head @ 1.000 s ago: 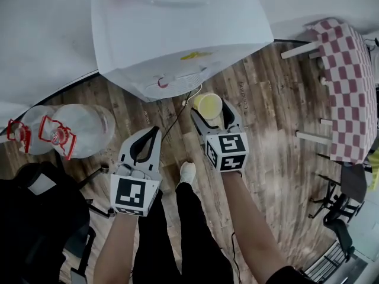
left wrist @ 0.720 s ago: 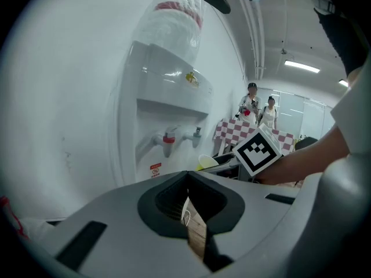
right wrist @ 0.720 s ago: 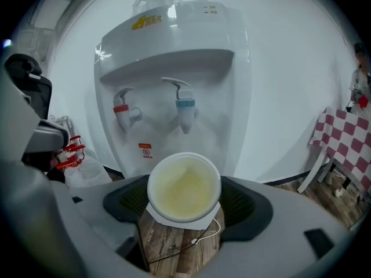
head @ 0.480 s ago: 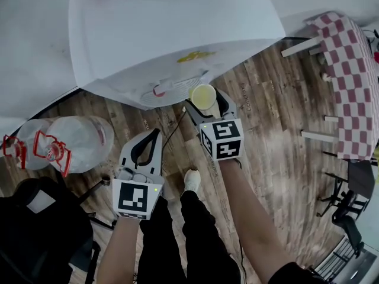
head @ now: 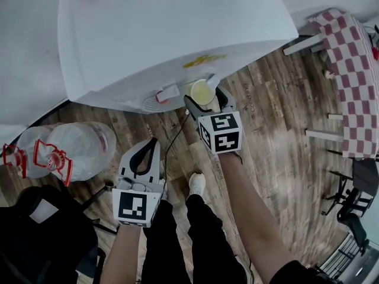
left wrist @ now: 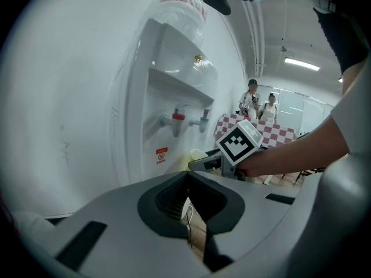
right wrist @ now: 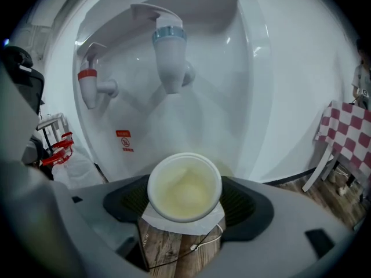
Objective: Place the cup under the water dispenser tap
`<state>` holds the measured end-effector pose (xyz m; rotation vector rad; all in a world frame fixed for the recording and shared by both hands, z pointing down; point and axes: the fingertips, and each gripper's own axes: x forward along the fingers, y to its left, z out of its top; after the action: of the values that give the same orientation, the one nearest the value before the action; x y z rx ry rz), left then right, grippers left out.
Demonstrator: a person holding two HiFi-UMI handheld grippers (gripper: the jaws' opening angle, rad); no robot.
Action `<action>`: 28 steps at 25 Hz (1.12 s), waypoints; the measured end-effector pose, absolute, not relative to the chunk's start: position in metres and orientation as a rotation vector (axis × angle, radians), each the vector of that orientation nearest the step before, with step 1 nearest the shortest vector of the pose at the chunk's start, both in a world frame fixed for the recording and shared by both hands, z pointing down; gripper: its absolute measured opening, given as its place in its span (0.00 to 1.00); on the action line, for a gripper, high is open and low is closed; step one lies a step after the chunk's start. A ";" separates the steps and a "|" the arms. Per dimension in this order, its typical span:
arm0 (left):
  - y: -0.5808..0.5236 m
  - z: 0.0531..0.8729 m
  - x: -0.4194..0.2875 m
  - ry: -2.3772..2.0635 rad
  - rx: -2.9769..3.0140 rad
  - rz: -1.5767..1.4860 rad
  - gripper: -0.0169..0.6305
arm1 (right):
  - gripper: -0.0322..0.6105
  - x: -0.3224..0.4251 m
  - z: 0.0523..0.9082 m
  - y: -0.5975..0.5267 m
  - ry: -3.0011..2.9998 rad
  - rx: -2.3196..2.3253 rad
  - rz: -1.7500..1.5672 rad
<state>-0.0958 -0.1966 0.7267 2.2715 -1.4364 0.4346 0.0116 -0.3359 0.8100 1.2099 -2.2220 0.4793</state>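
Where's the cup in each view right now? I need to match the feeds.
Head view: cup upper centre, held in the right gripper.
Left gripper view: cup small, mid-frame, just left of the marker cube.
Right gripper view: cup lower centre, between the jaws.
Shared landmark: the red-capped tap, in all three.

We hold our right gripper (head: 205,96) out ahead on a stretched, bare forearm, its jaws pressed on either side of the cup (right wrist: 184,186) (marker cube turned upward). Our left gripper (head: 153,144) sits behind and to its left, jaws together and empty.
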 end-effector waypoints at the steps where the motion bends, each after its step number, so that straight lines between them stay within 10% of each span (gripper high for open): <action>1: -0.196 0.728 -0.097 -1.434 2.269 0.436 0.05 | 0.63 0.012 0.812 -0.337 -2.217 1.212 0.480; 28: -0.187 0.734 -0.116 -1.410 2.262 0.488 0.05 | 0.63 0.013 0.827 -0.334 -2.146 1.190 0.462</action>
<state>-0.1161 -0.1866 0.7342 2.2615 -1.4103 0.4884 0.0127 -0.3344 0.8268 1.1899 -2.1457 0.4624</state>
